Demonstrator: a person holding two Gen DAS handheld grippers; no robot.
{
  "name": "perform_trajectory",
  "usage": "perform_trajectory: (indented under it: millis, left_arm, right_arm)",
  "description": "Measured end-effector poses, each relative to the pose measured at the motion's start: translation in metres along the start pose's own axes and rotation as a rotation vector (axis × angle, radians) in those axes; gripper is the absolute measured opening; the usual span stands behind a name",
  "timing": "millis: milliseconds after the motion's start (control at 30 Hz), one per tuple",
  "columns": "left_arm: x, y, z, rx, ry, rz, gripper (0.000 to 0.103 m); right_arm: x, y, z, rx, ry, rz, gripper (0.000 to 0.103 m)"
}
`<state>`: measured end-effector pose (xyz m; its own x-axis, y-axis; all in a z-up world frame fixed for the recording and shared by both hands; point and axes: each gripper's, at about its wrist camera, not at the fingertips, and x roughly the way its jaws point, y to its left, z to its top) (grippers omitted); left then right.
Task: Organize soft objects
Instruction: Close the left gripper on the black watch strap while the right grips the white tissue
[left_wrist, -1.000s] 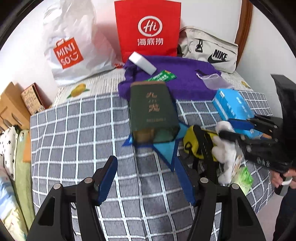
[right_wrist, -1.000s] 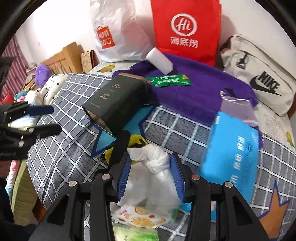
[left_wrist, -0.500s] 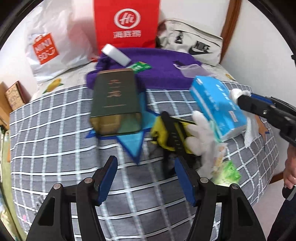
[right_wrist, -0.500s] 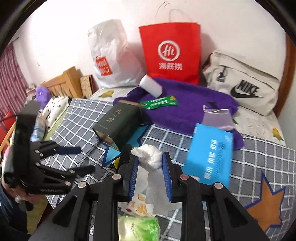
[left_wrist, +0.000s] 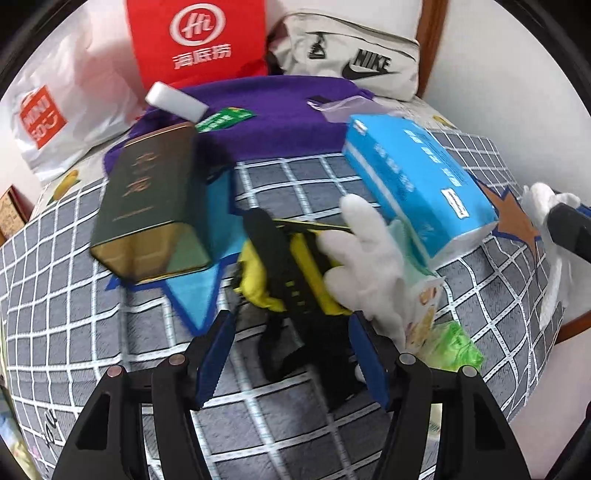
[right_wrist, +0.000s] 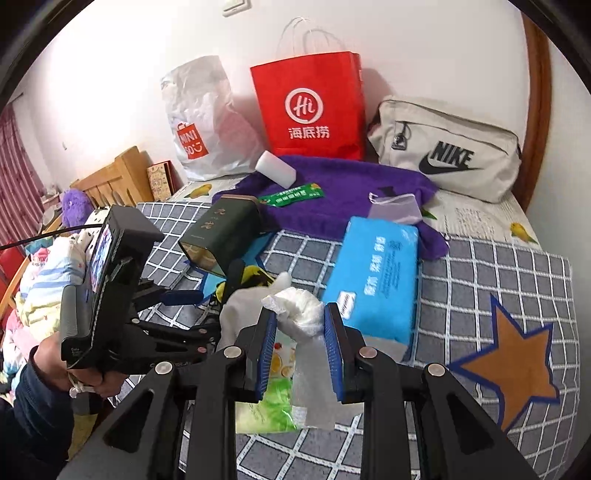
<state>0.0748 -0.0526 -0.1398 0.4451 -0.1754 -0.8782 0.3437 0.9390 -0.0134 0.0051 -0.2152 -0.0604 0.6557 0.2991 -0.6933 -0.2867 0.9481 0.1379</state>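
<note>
On the left, a crinkly white plastic shopping bag (right_wrist: 199, 122) leans on the wall, and a tall red paper bag (right_wrist: 310, 107) stands next to it. In front of them a dark green tin box (left_wrist: 151, 206) lies on its side on the grey checked bed cover (left_wrist: 74, 314), touching a fluffy purple blanket (right_wrist: 347, 184). The left gripper (left_wrist: 291, 358) has its claw open with nothing in it, and it hangs just over a yellow and black strap thing (left_wrist: 291, 273). A soft white glove (left_wrist: 365, 254) lies right beside that, leaning on a big blue tissue pack (left_wrist: 417, 184). A small green wipes packet (left_wrist: 454, 350) sits near the edge of the bed. The right gripper (right_wrist: 299, 350) has its claw closed on a scrunched white plastic bag (right_wrist: 299, 314), lifted up over the bed. At the far right, a cream cloth bag (right_wrist: 447, 151) rests by the wall. The tidy-up looks like it has only just started: one soft thing is picked up but not put away yet, and the glove, the blanket and the packs are all waiting, scattered about.
</note>
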Motion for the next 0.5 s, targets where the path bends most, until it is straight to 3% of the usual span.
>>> perform_trajectory:
  millis: [100,133,167,200,300,433,500]
  left_arm:
    - [0.013,-0.009,0.001,0.022,0.024,0.046,0.062]
    - [0.016,-0.009,0.0,0.019,0.026,0.038,0.053]
    - [0.016,-0.007,0.0,0.012,0.025,-0.006,0.037]
    - [0.013,-0.005,0.0,0.001,0.027,-0.041,0.031]
    - [-0.001,0.001,-0.001,0.015,0.004,-0.008,0.015]
    - [-0.018,0.022,-0.003,-0.031,-0.01,-0.075,0.013]
    - [-0.023,0.029,-0.006,-0.043,-0.015,-0.074,0.013]
  right_arm:
    - [0.0,-0.005,-0.006,0.026,0.004,0.003,0.026]
    - [0.001,-0.007,-0.007,0.033,0.007,0.002,0.026]
    - [0.002,-0.008,-0.008,0.038,0.011,0.001,0.026]
    - [0.002,-0.009,-0.01,0.043,0.013,-0.001,0.026]
    - [0.0,-0.011,-0.012,0.045,0.017,-0.012,0.026]
    - [0.0,-0.011,-0.011,0.052,0.011,-0.011,0.026]
    - [0.002,-0.009,-0.01,0.051,0.011,-0.001,0.026]
